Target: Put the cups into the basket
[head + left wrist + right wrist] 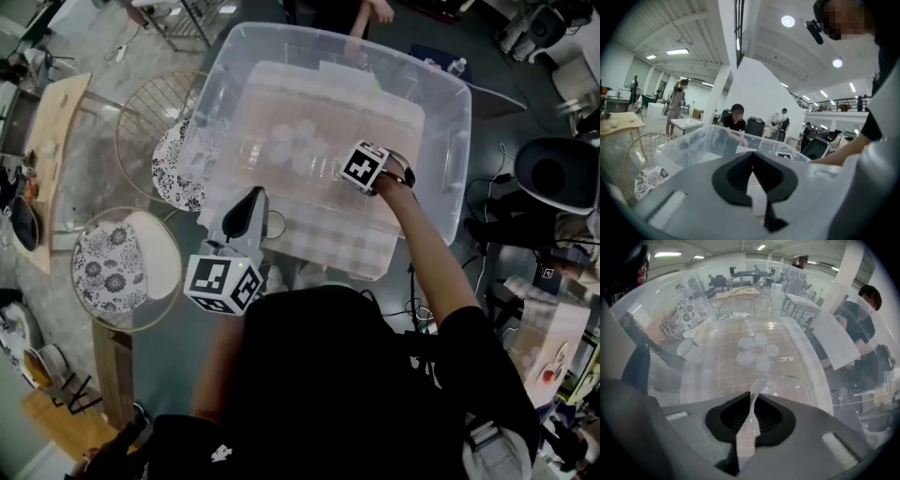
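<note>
A large clear plastic bin [441,84] lies in front of me on the table. Several clear cups [300,150] stand bunched on its floor, and the right gripper view shows these cups [757,352] too. My right gripper [336,171] reaches inside the bin. In its own view the right gripper [752,397] is shut on the thin wall of a clear cup [790,385], which lies tilted just ahead of the jaws. My left gripper [246,211] hovers outside the bin's near left wall. Its own view shows the left gripper [752,160] shut with nothing in it.
Two round wire baskets with floral cushions [155,131] [117,267] stand left of the bin, and a wooden table [52,141] lies further left. A person's hand [373,9] is at the bin's far side. A black chair [558,173] is at the right.
</note>
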`<state>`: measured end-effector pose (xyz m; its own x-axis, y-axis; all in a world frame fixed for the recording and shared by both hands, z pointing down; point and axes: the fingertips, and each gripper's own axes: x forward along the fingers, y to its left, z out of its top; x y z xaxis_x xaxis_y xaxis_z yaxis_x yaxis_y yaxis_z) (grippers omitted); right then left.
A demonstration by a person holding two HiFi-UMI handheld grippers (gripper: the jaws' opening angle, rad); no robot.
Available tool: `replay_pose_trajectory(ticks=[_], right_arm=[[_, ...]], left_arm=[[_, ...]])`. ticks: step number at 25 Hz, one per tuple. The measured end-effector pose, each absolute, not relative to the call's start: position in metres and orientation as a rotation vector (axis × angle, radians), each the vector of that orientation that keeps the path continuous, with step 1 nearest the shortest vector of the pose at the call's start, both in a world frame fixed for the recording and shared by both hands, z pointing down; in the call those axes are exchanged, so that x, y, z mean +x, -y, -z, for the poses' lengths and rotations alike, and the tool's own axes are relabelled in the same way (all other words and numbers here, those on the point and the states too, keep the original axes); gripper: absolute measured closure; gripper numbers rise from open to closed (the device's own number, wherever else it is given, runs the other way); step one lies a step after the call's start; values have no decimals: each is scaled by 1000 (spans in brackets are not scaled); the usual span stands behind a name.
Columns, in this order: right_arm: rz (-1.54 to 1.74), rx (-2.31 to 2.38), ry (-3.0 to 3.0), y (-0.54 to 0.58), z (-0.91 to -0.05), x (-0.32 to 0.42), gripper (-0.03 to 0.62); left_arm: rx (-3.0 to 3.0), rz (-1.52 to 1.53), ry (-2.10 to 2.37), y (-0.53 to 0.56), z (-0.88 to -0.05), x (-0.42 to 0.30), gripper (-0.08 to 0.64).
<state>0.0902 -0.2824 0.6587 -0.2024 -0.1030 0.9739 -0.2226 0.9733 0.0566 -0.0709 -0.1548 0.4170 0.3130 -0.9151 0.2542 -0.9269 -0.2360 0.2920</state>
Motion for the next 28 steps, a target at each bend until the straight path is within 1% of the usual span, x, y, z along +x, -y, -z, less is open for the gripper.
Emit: replay_pose_trajectory(ticks=[12, 28], right_arm=[[-57, 122, 1678, 268, -704, 98, 563], [24, 53, 1614, 257, -720, 103, 558]], left_arm=[[2167, -52, 1690, 146, -415, -79, 552], [2110, -28, 1795, 125, -408, -105, 552]])
